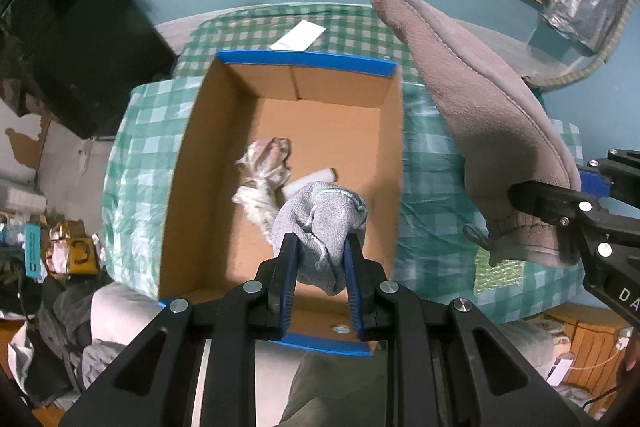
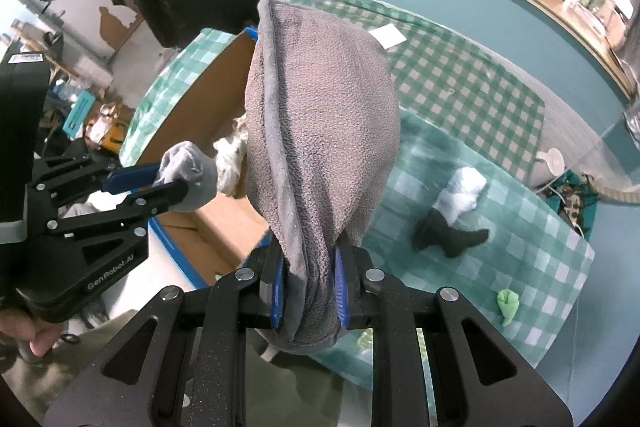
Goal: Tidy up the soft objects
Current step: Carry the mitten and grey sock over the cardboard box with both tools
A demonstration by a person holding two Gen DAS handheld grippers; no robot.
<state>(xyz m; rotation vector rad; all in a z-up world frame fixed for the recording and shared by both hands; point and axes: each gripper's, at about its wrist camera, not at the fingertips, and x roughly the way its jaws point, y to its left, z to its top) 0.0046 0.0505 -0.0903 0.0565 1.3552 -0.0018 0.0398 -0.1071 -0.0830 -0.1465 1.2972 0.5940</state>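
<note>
My left gripper (image 1: pixel 320 247) is shut on a light grey sock (image 1: pixel 320 219) and holds it over the open cardboard box (image 1: pixel 188 163) with blue rim tape. The sock (image 2: pixel 188 175) and left gripper (image 2: pixel 168 183) also show in the right wrist view. In the box lie a white-brown fluffy cloth (image 1: pixel 264 171) and a white roll (image 1: pixel 312 181). My right gripper (image 2: pixel 310 267) is shut on a grey-brown fleece cloth (image 2: pixel 320 115), held up to the right of the box. The cloth (image 1: pixel 472 107) and right gripper (image 1: pixel 552 211) show in the left wrist view.
The box stands on a green checked tablecloth (image 2: pixel 472 95). On the cloth to the right lie a black sock (image 2: pixel 448 233), a white cloth bundle (image 2: pixel 464 193), a green scrap (image 2: pixel 508 305) and a white paper (image 1: pixel 298 35). A black cabinet (image 1: pixel 72 27) stands at the left.
</note>
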